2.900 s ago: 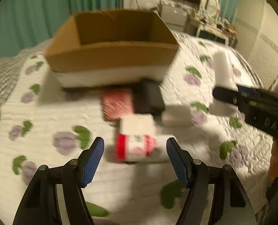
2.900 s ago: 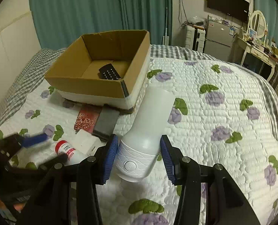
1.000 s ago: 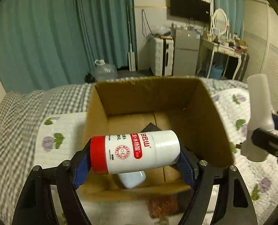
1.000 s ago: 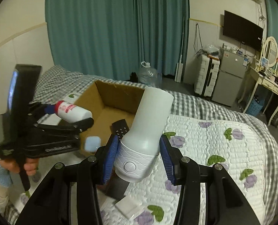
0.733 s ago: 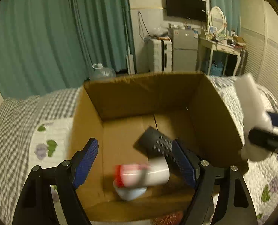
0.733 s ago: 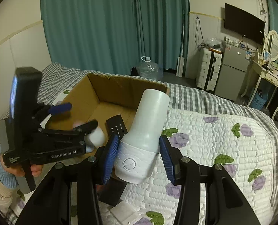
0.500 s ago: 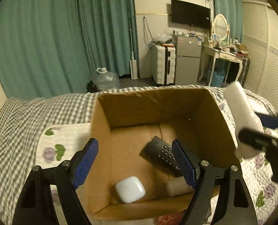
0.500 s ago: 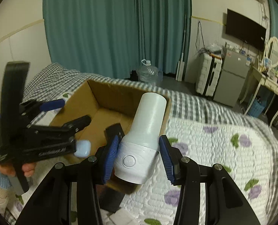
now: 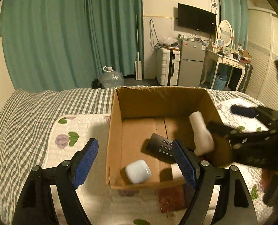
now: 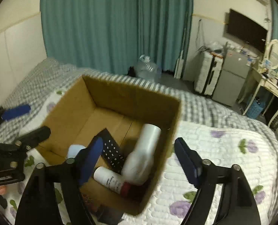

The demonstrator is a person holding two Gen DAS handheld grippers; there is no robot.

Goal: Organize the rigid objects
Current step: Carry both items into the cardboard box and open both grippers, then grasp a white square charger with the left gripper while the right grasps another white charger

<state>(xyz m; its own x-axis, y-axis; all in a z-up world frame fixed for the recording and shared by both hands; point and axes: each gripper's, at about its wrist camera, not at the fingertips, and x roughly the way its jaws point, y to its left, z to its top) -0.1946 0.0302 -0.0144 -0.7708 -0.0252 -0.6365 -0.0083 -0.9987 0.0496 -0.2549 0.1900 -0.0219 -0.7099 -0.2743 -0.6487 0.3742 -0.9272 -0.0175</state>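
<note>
Change: the white flask, half a second ago clamped in the right tongs above the bed, now lies inside the cardboard box; those tongs have let go.
Right tongs: spread wide, nothing between them, hovering over the box's near right corner.
Left tongs: released and empty, held at the near side of the box, one blue pad left of the box wall.
White flask: tilted against the right wall of the box, wide end toward the near side.
Red-capped bottle: lying on the box floor at the near side, touching the flask's wide end.
Remote: black, flat on the floor in the middle of the box, just left of the flask.
White case: small, rounded, near left part of the box floor.
Box: open-topped, resting on the floral quilt of the bed.
Red packet: on the quilt, just outside the near wall of the box.
</note>
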